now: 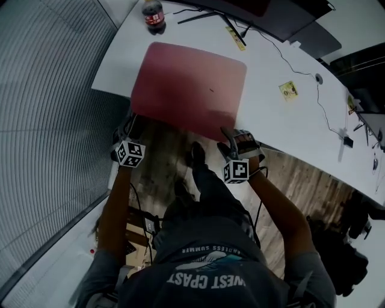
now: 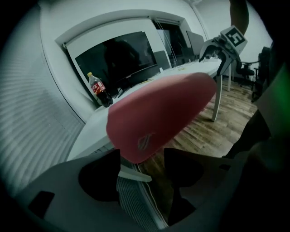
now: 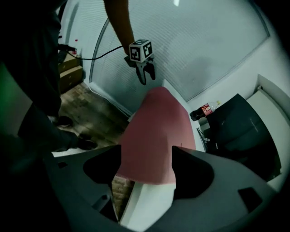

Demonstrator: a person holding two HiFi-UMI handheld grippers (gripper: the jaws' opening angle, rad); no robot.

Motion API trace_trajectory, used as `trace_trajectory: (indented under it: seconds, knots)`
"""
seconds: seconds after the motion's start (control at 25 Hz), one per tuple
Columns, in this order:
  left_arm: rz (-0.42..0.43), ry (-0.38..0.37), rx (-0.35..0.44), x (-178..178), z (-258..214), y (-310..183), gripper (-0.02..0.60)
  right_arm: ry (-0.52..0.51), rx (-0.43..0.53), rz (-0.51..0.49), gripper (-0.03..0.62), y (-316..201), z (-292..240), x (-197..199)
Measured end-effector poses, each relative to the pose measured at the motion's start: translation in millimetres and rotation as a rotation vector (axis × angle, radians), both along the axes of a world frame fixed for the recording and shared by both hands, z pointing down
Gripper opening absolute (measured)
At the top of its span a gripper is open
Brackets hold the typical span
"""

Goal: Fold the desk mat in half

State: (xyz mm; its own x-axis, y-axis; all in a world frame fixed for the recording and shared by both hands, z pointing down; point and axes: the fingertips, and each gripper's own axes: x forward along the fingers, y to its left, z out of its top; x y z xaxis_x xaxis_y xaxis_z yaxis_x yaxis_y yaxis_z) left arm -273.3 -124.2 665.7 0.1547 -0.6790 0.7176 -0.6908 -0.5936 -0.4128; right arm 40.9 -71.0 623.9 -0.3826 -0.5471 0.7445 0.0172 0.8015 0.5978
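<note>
**Both jaws spread wide at the mat's near corners**

Nearest in, the left gripper and the right gripper sit at the two near corners of the pink rectangular desk mat. Both pairs of jaws stand released and wide apart, clamping nothing. The left gripper view has the mat's rounded corner poking in between its jaws. The right gripper view has the near edge running across its gap. As far as I can read, no pad presses on the mat in either view.

How will it handle? My call is thin, light and floppy, a soft sheet that drapes rather than hinges. Its smooth face may well slide on the white tabletop. The near edge hangs just past the tabletop's rim, over the wooden floor, and that's the gift here: one jaw can go under, one over. Both near corners want taking together and evenly, or the fold goes skew.

Now the pose. Both forearms reach forward and down from the person's body, with the grippers angled downward at that edge. The hands are well apart, one at each corner, and roughly level with each other.

Further out, the mat lies flat and unfolded. Its far edge sits just short of a dark cola bottle with a red label. Off to the right, clear of the mat, lies a small yellow card, and beyond it all stands a black monitor.
</note>
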Motion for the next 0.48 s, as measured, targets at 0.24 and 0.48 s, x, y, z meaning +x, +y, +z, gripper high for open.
trace_trajectory:
  seconds: [0.24, 0.48]
  knots:
    - [-0.039, -0.131, 0.046, -4, 37, -6, 0.384, 0.107, 0.087, -0.138, 0.383, 8, 26, 10]
    - [-0.073, -0.136, 0.04, 3, 64, -10, 0.394, 0.178, 0.16, -0.216, 0.397, 11, 50, 18]
